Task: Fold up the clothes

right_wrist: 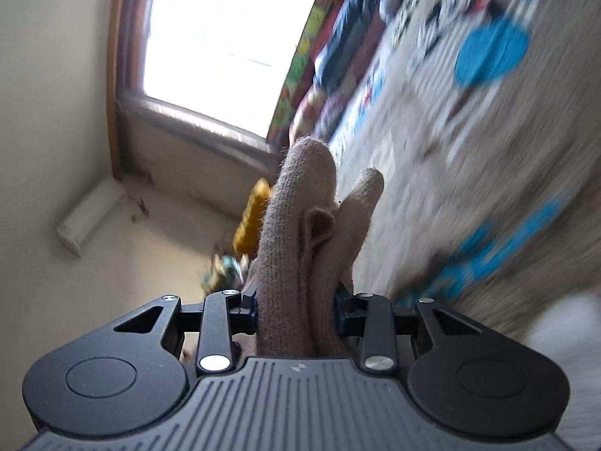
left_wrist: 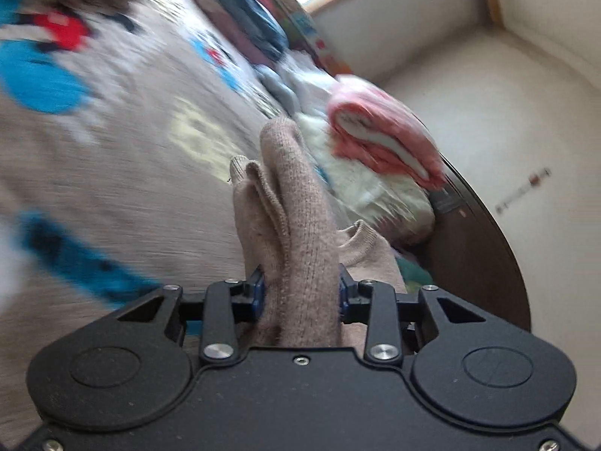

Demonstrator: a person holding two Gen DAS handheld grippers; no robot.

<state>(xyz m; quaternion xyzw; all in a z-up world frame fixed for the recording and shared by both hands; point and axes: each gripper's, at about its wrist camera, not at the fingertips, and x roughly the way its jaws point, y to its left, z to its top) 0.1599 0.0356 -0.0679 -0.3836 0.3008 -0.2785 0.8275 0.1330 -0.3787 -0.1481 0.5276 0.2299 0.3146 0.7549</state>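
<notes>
A beige knit sweater [left_wrist: 112, 158] with blue, red and white cartoon figures fills the left wrist view, blurred by motion. My left gripper [left_wrist: 302, 293] is shut on a bunched fold of the sweater's beige knit [left_wrist: 296, 203], which stands up between the blue pads. In the right wrist view my right gripper [right_wrist: 296, 308] is likewise shut on a fold of the same beige knit [right_wrist: 300, 218]. The sweater [right_wrist: 469, 131] spreads to the right there, tilted and blurred. Both views are strongly tilted.
A folded pink and white garment [left_wrist: 383, 131] lies on a fluffy white one [left_wrist: 375, 188] near the dark table edge [left_wrist: 480, 255]. More clothes [left_wrist: 244, 18] pile at the back. A bright window [right_wrist: 225, 37], pale walls and a yellow object [right_wrist: 251, 221] show at the left.
</notes>
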